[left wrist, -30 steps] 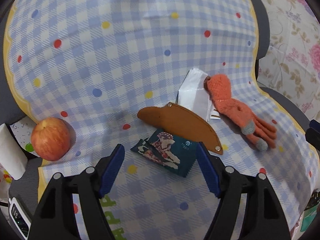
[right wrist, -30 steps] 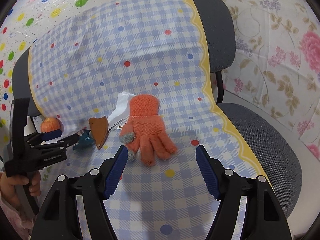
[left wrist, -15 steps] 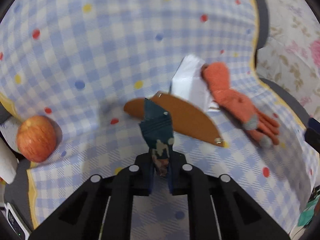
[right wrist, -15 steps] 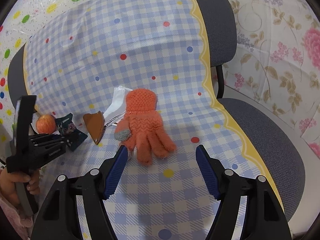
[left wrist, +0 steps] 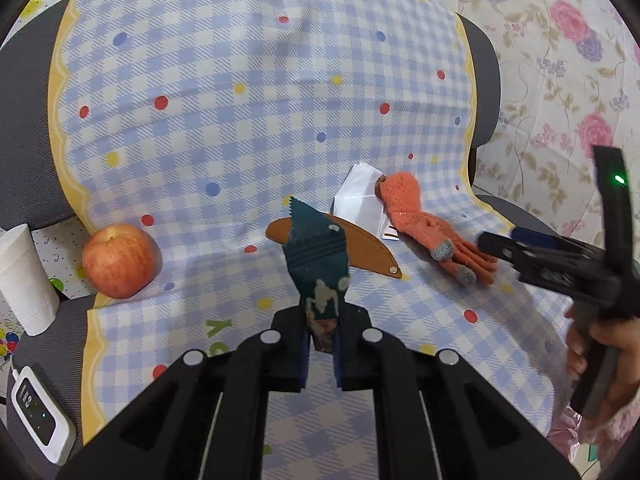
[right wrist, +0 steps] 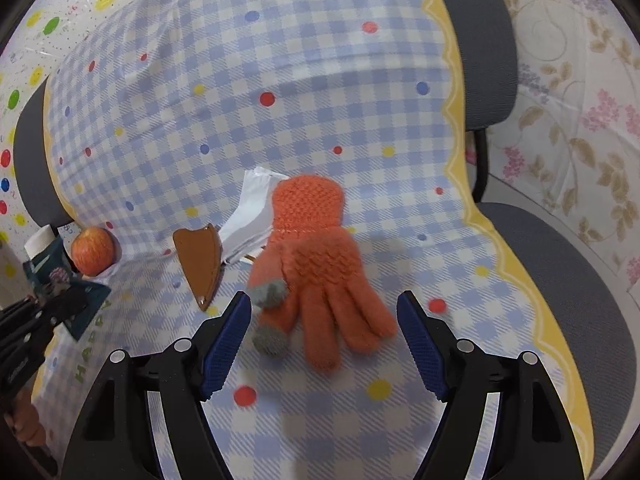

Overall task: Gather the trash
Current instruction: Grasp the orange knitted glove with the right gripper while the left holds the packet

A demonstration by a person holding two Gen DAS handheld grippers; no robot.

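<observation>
My left gripper is shut on a dark teal snack wrapper, which stands up from the pads, lifted off the checked cloth. The same wrapper shows at the left edge of the right wrist view. My right gripper hovers with its jaws opening, the fingertips of an orange knitted glove lying between them, untouched. A crumpled white paper lies half under the glove's cuff. A brown leather pouch rests beside it.
A red apple sits at the cloth's left edge, next to a white paper roll and a small white device. The cloth covers grey office chairs. A floral sheet hangs behind on the right.
My left gripper closed on the teal wrapper and lifted it off the cloth. My right gripper moved forward and down until the glove's fingers lay between its jaws.
</observation>
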